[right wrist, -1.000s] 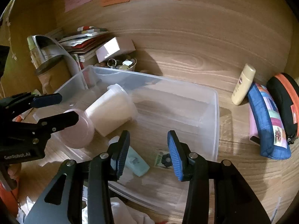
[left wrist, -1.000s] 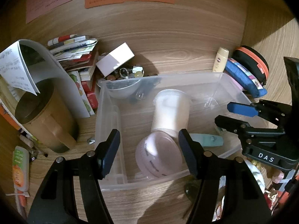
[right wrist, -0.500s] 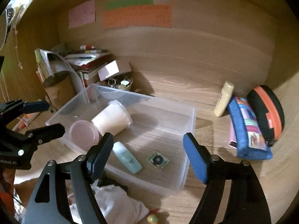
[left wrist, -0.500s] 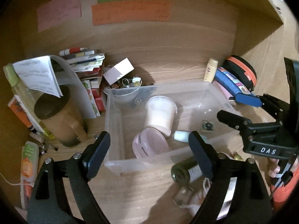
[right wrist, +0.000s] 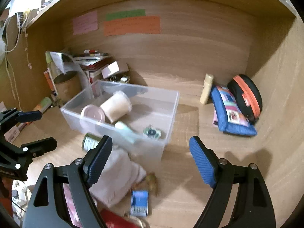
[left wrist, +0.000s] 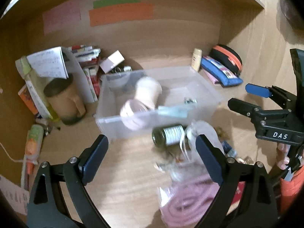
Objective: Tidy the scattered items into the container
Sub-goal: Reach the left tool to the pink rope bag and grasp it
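Hovering empty with jaws opening, the left gripper [left wrist: 152, 155] and right gripper [right wrist: 150, 159] hang above loose clutter – green jar [right wrist: 89, 141], white cloth [right wrist: 115, 174] – just beside the clear container [right wrist: 171, 114], ready for another pick

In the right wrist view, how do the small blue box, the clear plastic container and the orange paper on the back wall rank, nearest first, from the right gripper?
1. small blue box: on the desk, low between the right gripper's fingers, nearer the left one.
2. clear plastic container: ahead, mid-desk.
3. orange paper: farthest, high on the back wall.
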A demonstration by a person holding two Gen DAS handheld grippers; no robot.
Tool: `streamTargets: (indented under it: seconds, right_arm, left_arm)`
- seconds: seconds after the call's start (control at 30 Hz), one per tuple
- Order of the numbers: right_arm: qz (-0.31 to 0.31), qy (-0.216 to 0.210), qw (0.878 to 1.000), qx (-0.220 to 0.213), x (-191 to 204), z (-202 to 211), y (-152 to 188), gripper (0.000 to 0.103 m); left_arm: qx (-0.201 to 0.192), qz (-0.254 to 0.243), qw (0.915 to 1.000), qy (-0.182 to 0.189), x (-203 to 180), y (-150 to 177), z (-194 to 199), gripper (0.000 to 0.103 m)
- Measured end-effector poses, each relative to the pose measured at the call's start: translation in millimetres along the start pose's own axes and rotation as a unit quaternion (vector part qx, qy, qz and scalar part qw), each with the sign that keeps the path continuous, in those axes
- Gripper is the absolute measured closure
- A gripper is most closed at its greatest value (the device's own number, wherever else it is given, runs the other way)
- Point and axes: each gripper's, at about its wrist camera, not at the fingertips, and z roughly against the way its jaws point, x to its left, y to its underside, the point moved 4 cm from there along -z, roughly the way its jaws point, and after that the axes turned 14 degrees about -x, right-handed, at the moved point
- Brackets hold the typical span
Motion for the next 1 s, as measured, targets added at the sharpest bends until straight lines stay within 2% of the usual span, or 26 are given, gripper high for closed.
streamTargets:
  seconds: [0.3, 0.53, 0.77, 0.87, 1.0]
  right_arm:
    - [-0.01, 0.009, 0.999, 0.032, -6, 35, 50, 0.021]
    - [-0.023, 0.006, 0.999, 0.046, 3, 61, 88, 0.021]
    - [-0.024, -0.009, 0.999, 0.04, 15, 81, 107, 0.022]
    - [-0.006, -0.017, 0.999, 0.046, 25, 79, 115, 0.022]
    - [0.029, -0.01, 0.998, 0.062, 35, 70, 127, 0.022]
  left_arm:
    - [0.031, -0.001, 0.9995, 0.002, -16, 41, 28, 0.009]
    - [0.056, 0.037, 0.9975, 0.02, -31, 63, 39, 0.009]
    - [0.06, 0.058, 0.9963, 0.02, -51, 75, 42, 0.009]
    - [0.058, 0.043, 0.9974, 0.002, -53, 84, 43, 0.009]
    - [0.075, 0.019, 0.9968, -0.018, -47, 98, 40, 0.009]
